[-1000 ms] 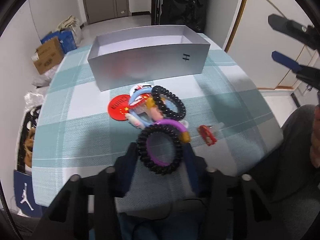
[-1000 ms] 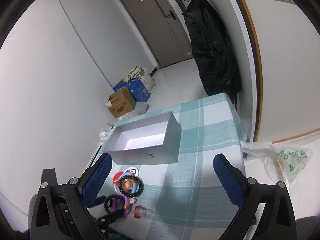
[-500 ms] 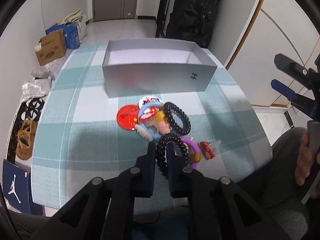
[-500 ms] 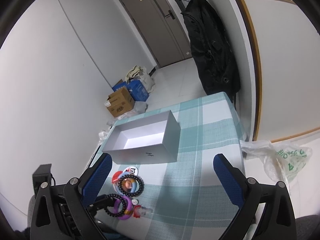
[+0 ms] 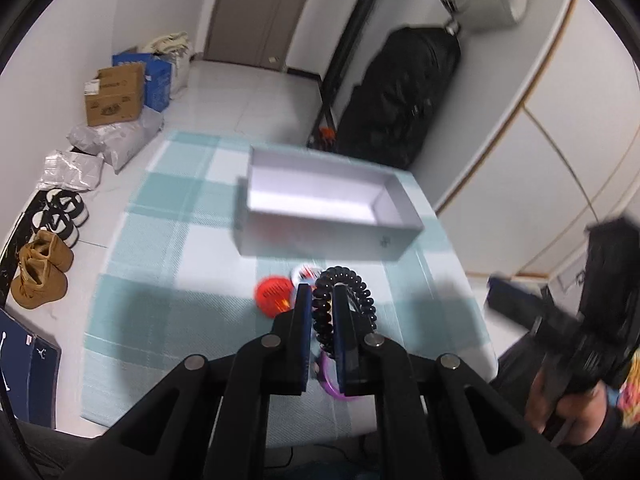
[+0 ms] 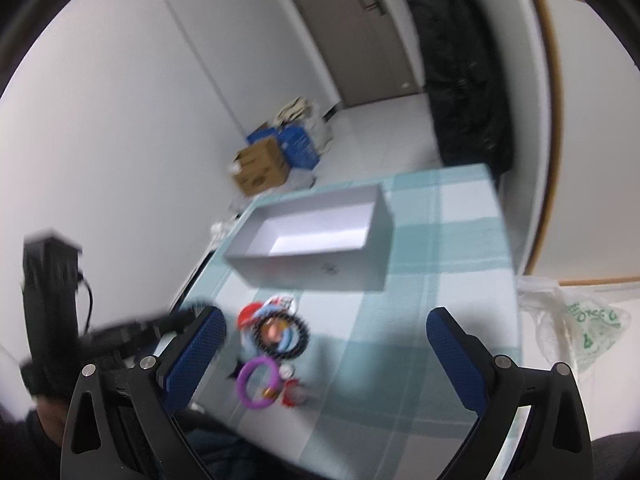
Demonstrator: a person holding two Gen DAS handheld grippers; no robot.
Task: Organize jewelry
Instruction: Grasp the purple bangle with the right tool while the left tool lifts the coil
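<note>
Where our left tool pinches its two flat blue-faced fingers together, we see a black spiral hair tie clamped between them, its glossy coiled loop standing up beyond the tips and lifted off the surface. Just under the fingers a smooth purple ring peeks out. Our right tool stands wide apart with nothing between its textured blue pads. Below it, the remaining pile lies on the teal-and-white checked cloth: a second black coil around a pale blue band, a round red badge and a round white badge, with the purple ring and a small red piece nearer to us. Beyond the pile sits the rectangular silver-grey cardboard box, open-topped, matte outside and white inside, with a small dark mark on its near wall. Farther off, on the floor, we make out brown cartons, tan boots and a black coat hanging by the door.
</note>
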